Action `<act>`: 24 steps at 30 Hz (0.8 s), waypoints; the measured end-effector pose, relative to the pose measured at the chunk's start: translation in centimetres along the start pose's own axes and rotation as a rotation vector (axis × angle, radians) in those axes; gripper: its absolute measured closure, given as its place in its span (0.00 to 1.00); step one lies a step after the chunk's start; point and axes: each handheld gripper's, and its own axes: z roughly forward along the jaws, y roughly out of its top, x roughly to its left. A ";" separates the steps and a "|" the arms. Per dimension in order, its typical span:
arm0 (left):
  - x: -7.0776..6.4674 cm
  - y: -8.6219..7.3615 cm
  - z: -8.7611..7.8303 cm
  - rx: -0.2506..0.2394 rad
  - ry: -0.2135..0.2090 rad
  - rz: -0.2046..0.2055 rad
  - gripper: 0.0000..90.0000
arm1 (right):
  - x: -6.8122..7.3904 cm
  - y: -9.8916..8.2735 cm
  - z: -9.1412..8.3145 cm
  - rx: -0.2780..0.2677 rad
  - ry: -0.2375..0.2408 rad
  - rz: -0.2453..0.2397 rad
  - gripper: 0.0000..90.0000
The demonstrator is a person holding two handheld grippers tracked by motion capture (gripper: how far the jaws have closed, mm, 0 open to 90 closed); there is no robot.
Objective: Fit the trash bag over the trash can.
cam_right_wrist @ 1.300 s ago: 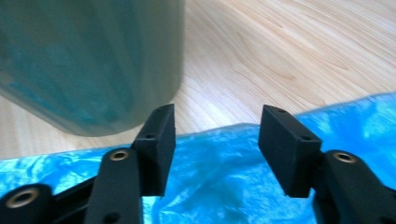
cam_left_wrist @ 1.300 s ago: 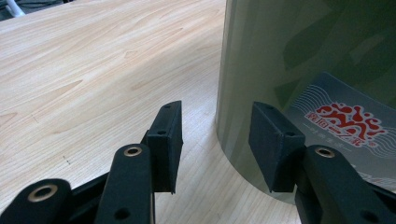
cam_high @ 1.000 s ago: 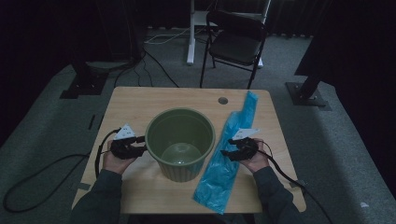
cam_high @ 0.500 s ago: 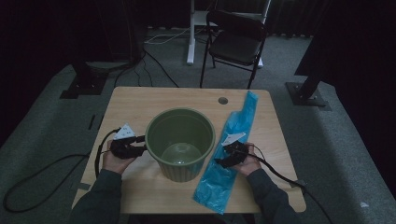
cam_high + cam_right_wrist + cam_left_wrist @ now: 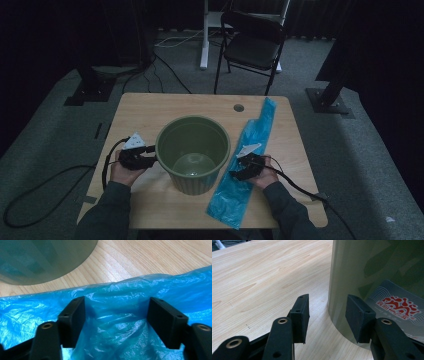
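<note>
Blue plastic bag (image 5: pixel 250 165) flat beside green bin (image 5: pixel 193 152) | right gripper (image 5: pixel 115 322) jaws wide over bag | left gripper (image 5: pixel 327 317) jaws wide at bin wall

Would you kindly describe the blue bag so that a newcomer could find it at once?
Start at the wooden table with the green bin standing mid-table. To the bin's right lies a long blue plastic bag, flat and crinkled, under the right gripper. It is the table's one bright blue, soft thing.
</note>
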 end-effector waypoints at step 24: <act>0.2 0.0 0.1 0.001 0.001 0.000 0.60 | -1.3 0.3 -0.3 0.005 -0.021 0.041 0.99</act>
